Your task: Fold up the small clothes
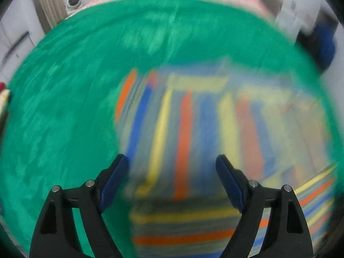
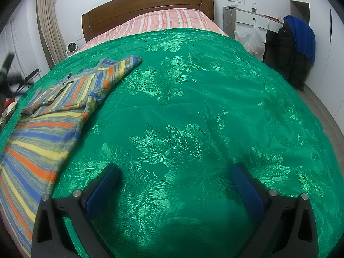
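Over the left part of the bed (image 2: 193,99), near its left edge: left tongs (image 1: 172,165) pointing steeply down, blue pads spread wide with nothing between them, hanging just above the striped garment (image 1: 185,133); the whole left wrist view smeared, so no telling whether the fingers touch the cloth. Same garment (image 2: 53,116) seen sharply from the right wrist: orange, blue, yellow and grey stripes, lying flat along the left edge of the bed on the green floral bedspread (image 2: 204,129), one sleeve folded across the body, the other reaching out toward the headboard (image 2: 146,6). Over the middle of the near edge: right tongs (image 2: 175,178) angled down and forward, blue pads wide apart, gripping nothing, only bare green bedspread beneath and the garment well off to their left. Beyond the bedspread, a pink-and-white striped sheet (image 2: 167,19) up to the brown wooden headboard. Past the far right corner of the bed: white cabinet (image 2: 251,19) with a small bottle (image 2: 254,6) on top, its label too small to read; a clear plastic bag (image 2: 253,38) hanging in front; dark jacket (image 2: 288,51) with a blue garment (image 2: 303,36) draped over it. No readable writing or brand anywhere. Past the far left corner: small white fan (image 2: 70,48) and beige curtain (image 2: 48,25).
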Tool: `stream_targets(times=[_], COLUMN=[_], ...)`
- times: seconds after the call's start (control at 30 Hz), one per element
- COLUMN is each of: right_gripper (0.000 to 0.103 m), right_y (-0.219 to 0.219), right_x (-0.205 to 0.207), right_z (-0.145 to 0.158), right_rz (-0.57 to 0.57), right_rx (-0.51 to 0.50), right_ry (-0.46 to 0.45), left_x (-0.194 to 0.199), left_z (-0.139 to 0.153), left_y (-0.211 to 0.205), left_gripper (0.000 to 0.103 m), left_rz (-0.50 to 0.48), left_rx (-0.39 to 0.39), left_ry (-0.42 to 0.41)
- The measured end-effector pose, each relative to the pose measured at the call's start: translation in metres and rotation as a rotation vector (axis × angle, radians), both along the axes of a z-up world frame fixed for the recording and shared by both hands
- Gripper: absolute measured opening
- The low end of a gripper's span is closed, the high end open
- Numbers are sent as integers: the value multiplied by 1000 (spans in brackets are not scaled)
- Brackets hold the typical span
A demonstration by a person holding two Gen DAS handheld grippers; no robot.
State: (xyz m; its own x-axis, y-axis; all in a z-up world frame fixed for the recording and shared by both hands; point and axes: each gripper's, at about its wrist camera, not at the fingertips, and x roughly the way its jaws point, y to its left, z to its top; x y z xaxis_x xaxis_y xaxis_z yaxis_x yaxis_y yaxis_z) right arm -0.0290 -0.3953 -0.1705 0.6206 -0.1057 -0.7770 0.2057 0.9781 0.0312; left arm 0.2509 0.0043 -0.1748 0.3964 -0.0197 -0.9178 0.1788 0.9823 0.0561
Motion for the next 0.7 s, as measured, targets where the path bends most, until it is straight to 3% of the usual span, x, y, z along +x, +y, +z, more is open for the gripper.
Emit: stream_targets(times=[0.1, 0.23, 0.3, 0.5, 0.7], right_gripper=[103, 103, 103, 103, 103], right_y=[0, 0, 0, 0, 1], right_x=[0, 0, 0, -1, 0], right_z=[-1, 0, -1, -1, -1], right_rz=[0, 0, 0, 1, 0], right_rx=[0, 1, 1, 4, -6], right_ry=[0, -1, -1, -6, 3], left_x=[-20, -40, -55, -115, -136], left_z=[-4, 22, 36, 49, -10], left_y=[19, 51, 61, 100, 135], left_gripper=[97, 93, 94, 99, 100], left_rz=[-16, 18, 15, 33, 79], left_rx=[-13, -140, -156, -52, 40], left_ry=[-56, -60, -90, -200, -195])
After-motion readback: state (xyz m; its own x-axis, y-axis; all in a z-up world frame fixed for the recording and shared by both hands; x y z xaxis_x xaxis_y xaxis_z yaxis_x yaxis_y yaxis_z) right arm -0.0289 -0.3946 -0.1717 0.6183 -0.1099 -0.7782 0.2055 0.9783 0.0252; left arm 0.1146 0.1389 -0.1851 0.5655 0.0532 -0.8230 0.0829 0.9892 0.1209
